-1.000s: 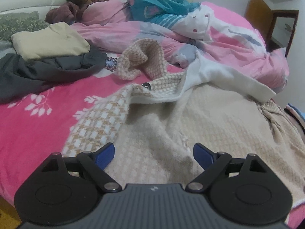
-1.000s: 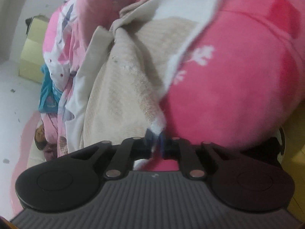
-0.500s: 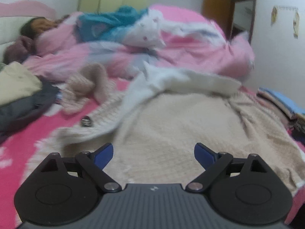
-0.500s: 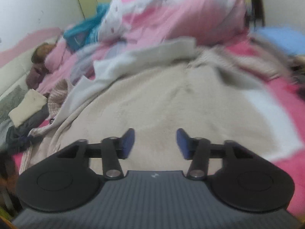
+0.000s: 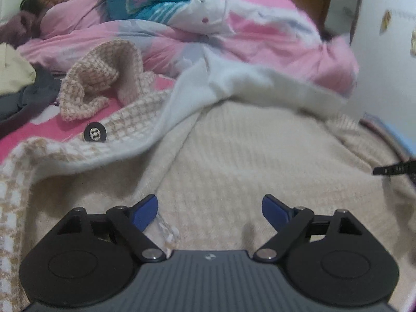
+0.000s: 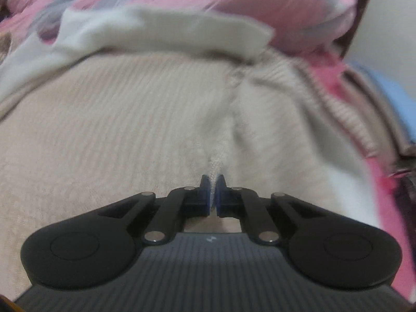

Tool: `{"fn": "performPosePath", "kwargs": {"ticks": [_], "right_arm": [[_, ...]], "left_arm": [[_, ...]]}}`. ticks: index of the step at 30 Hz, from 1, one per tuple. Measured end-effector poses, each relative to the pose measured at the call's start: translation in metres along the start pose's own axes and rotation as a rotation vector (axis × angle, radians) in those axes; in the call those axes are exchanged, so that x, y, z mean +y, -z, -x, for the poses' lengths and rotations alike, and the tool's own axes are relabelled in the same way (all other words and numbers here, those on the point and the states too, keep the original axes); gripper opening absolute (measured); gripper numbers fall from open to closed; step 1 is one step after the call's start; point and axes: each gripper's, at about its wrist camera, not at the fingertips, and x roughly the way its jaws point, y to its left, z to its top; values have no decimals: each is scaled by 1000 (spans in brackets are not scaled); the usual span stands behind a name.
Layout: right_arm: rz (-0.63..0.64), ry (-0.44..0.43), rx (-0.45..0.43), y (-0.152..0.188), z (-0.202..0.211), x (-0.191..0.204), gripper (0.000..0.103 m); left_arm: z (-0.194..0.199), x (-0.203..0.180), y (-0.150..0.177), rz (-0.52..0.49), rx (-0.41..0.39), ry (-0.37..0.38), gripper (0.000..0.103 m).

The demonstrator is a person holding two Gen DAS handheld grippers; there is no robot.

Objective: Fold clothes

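Right wrist view: right hand-held gripper [image 6: 213, 191], jaws just closed, is pinching a ridge of the beige knitted garment [image 6: 117, 135] lying spread on the pink bed [image 5: 15, 140]. Left hand-held gripper [image 5: 209, 208] is hovering wide open over it. Beyond, a pink rumpled duvet [image 5: 273, 33] is lying.

The left gripper [image 5: 209, 209] points forward and downward, its jaws standing wide apart with nothing between the blue pads. The right gripper [image 6: 213, 189] also tilts downward; its jaws have just closed, the blue pads pinching a ridge of the beige knitted garment [image 6: 130, 119].
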Motion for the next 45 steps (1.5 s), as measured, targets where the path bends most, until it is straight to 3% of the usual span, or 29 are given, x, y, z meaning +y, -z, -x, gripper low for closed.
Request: {"fn": "performPosePath", "kwargs": {"ticks": [7, 9, 11, 15, 18, 20, 22, 25, 26, 28, 31, 33, 35, 37, 39, 42, 45], "right_arm": [[-2, 89, 65, 26, -33, -17, 4], [-23, 91, 54, 21, -27, -19, 11], [-63, 95, 26, 14, -10, -23, 25], [-96, 107, -90, 0, 35, -19, 28], [-61, -49, -112, -7, 46, 9, 28], [-47, -211, -87, -4, 39, 36, 27], [-40, -375, -48, 6, 29, 63, 27], [3, -534, 62, 38, 16, 98, 26], [19, -555, 88, 55, 16, 104, 26], [78, -569, 46, 86, 39, 104, 27], [106, -635, 151, 107, 70, 92, 27], [149, -660, 223, 115, 86, 89, 27], [223, -639, 262, 100, 94, 92, 24], [224, -607, 210, 69, 90, 93, 25], [173, -588, 82, 33, 75, 95, 26], [114, -579, -25, -5, 25, 110, 26], [145, -546, -23, 9, -3, 132, 24]], "left_arm": [[3, 8, -3, 27, 4, 11, 88], [5, 10, -4, 31, 1, 14, 88], [7, 15, -6, 55, 4, 27, 88], [10, 23, -10, 95, 20, 47, 88], [9, 26, -10, 105, 30, 48, 88], [9, 27, -10, 98, 25, 39, 88], [12, 25, -9, 80, 9, -8, 88], [17, 26, -9, 61, -20, -50, 88], [19, 27, -10, 66, -23, -48, 88], [19, 28, -11, 69, -22, -48, 88], [18, 27, -11, 66, -15, -58, 88], [19, 27, -12, 61, -12, -62, 88], [19, 27, -12, 58, -12, -66, 88], [19, 26, -11, 48, -17, -76, 88], [19, 22, -10, 22, -32, -107, 88], [19, 13, -8, -48, -59, -172, 88], [20, 7, -6, -100, -74, -209, 88]]}}
